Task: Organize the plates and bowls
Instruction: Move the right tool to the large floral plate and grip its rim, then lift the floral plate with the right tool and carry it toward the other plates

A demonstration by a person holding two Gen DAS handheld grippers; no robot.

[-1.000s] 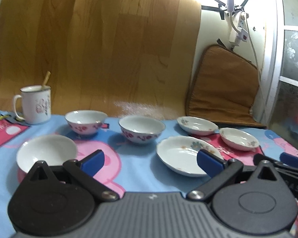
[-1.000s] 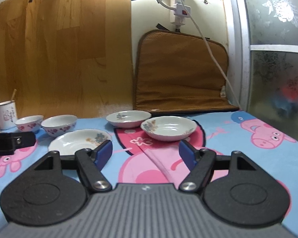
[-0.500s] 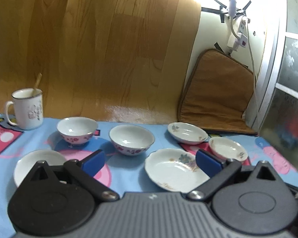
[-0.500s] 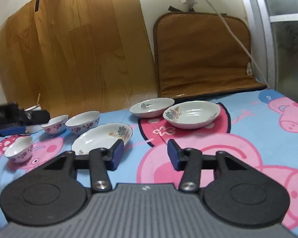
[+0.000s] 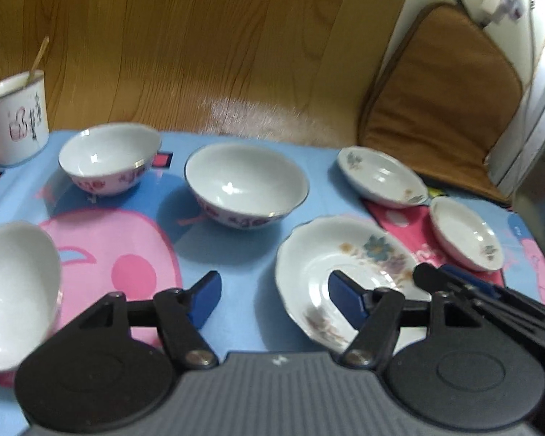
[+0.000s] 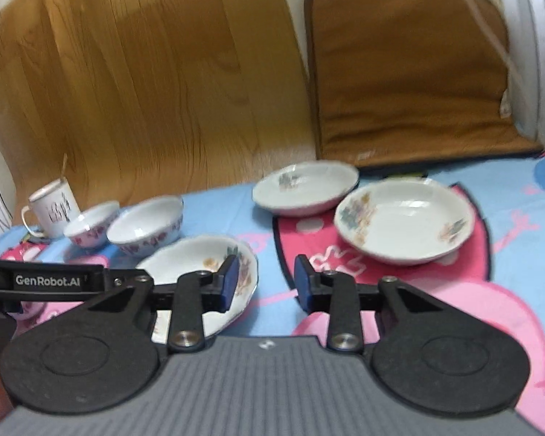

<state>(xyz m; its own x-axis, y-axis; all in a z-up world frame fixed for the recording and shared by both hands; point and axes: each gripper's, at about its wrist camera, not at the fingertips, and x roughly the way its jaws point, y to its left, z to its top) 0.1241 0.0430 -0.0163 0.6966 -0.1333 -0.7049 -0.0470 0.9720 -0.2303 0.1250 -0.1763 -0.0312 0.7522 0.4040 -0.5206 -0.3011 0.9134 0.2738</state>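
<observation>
Hovering both grippers, left (image 5: 270, 299) and right (image 6: 262, 283), jaws closing yet empty, we find three bowls and three plates unstacked, scalloped plate (image 5: 339, 272) at twelve o'clock.

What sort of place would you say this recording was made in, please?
Probably a room in a home: household bowls and plates sit on a cartoon-pig cloth, beside a mug, with a brown cushion against the wall.

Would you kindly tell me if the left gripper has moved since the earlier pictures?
Yes. The left gripper has moved forward and tipped down toward the dishes; the mug looks nearer. Its jaws have just been closing, empty.
</observation>
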